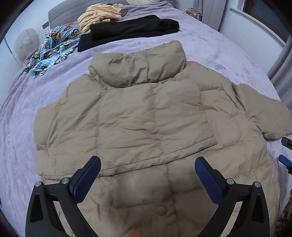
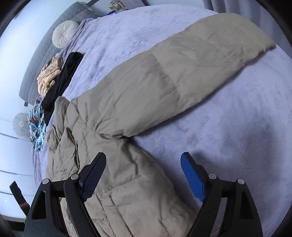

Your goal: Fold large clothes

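- We have a beige puffer jacket (image 1: pixel 138 116) lying flat on the bed (image 1: pixel 228 54), its stand-up collar (image 1: pixel 140 67) pointing away from us and its hem toward us.
- One side of the jacket is already folded in over the body; the flap's edge runs across just ahead of the left tongs (image 1: pixel 147 166).
- The left tongs hover over the hem area, near a snap button (image 1: pixel 161 209). They are spread wide and hold nothing.
- The right tongs (image 2: pixel 144 164) are likewise wide apart and empty. One finger (image 2: pixel 94 173) sits over the jacket's side edge, the other (image 2: pixel 191 175) over bare bedcover.
- The relation that matters to us: the outstretched sleeve (image 2: pixel 182 73) runs away from the right tongs, up and to the right, its long axis slanting from the armpit fold to the cuff (image 2: pixel 264 45).
- The right hand is clearly the nearer one to that sleeve, so we judge the coming move is its job: to take the sleeve and bring it in over the body.
- The cuff lies well apart from the tongs; whether a grip nearer the shoulder would do we cannot tell, as the fisheye bends the far end.
- Beyond the collar lie a black garment (image 1: pixel 131 29), a striped cream garment (image 1: pixel 98 16) and a blue monkey-print cloth (image 1: pixel 53 49), all apart from the jacket.
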Available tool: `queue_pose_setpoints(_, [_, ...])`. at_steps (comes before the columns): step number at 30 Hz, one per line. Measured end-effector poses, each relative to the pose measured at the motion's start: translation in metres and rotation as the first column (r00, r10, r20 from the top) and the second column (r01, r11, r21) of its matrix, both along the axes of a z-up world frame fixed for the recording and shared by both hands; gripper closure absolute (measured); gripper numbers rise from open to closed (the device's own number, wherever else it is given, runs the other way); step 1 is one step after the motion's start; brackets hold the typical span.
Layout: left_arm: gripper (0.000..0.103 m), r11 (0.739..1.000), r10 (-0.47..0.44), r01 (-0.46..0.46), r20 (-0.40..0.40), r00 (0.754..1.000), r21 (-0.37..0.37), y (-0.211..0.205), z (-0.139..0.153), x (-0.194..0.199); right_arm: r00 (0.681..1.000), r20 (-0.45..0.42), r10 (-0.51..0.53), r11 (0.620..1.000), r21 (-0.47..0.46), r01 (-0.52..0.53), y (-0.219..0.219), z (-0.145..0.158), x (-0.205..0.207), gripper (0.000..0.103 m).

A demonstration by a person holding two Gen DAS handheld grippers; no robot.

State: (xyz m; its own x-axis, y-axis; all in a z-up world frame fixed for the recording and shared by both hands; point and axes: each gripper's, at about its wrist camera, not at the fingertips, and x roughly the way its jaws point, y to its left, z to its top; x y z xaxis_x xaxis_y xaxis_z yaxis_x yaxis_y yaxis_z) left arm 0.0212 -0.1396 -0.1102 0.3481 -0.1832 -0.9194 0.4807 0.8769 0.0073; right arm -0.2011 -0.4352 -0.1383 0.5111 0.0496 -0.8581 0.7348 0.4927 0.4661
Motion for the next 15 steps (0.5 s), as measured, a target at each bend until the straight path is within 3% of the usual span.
queue_pose_setpoints(5, [0.0, 1.0, -0.018, 0.018, -0.031, 0.999, 0.001, -0.03, -0.01, -0.006, 0.988, 0.062, -0.144, 0.988, 0.058, 0.141, -0.048, -0.01, -0.034, 0.0])
queue_pose_setpoints(11, [0.0, 0.998, -0.059, 0.057, -0.086, 0.994, -0.033, -0.06, -0.015, -0.015, 0.933, 0.146, -0.33, 0.939, 0.155, 0.308, -0.113, -0.026, -0.067, 0.0])
queue_pose_setpoints(15, [0.0, 0.996, -0.078, 0.073, -0.096, 0.992, -0.051, -0.076, -0.013, -0.02, 0.886, 0.209, -0.415, 0.899, 0.247, 0.363, -0.15, -0.037, -0.079, 0.0])
